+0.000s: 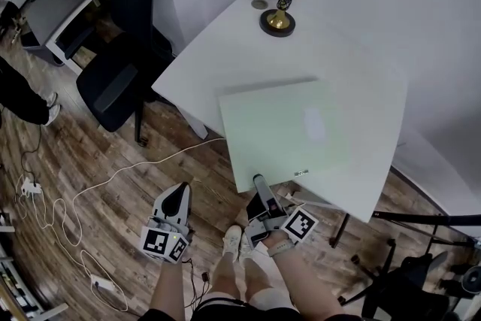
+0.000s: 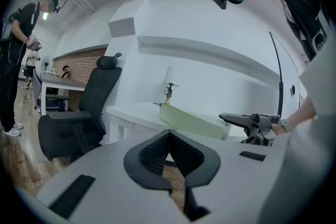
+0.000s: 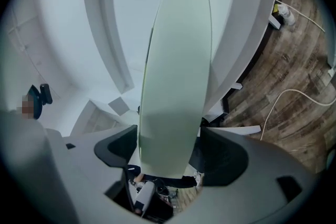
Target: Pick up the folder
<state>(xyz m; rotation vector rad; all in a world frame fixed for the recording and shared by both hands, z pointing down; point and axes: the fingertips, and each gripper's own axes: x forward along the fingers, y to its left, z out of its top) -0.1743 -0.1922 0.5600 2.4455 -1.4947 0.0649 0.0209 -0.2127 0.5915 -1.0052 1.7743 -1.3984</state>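
A pale green folder (image 1: 285,131) lies flat on the white table (image 1: 218,49), its near edge hanging over the table's front. My right gripper (image 1: 258,181) is at that near edge, shut on the folder (image 3: 176,76), which fills the gap between its jaws (image 3: 170,141). My left gripper (image 1: 180,193) hangs lower left over the wooden floor, apart from the table. Its jaws (image 2: 168,139) are shut with nothing between them. From the left gripper view the folder (image 2: 191,120) shows edge-on with the right gripper (image 2: 247,120) beside it.
A lamp with a brass base (image 1: 279,15) stands at the table's far side. A black office chair (image 1: 124,49) stands left of the table. White cables (image 1: 75,207) trail over the floor. A person's legs (image 1: 22,98) show at far left.
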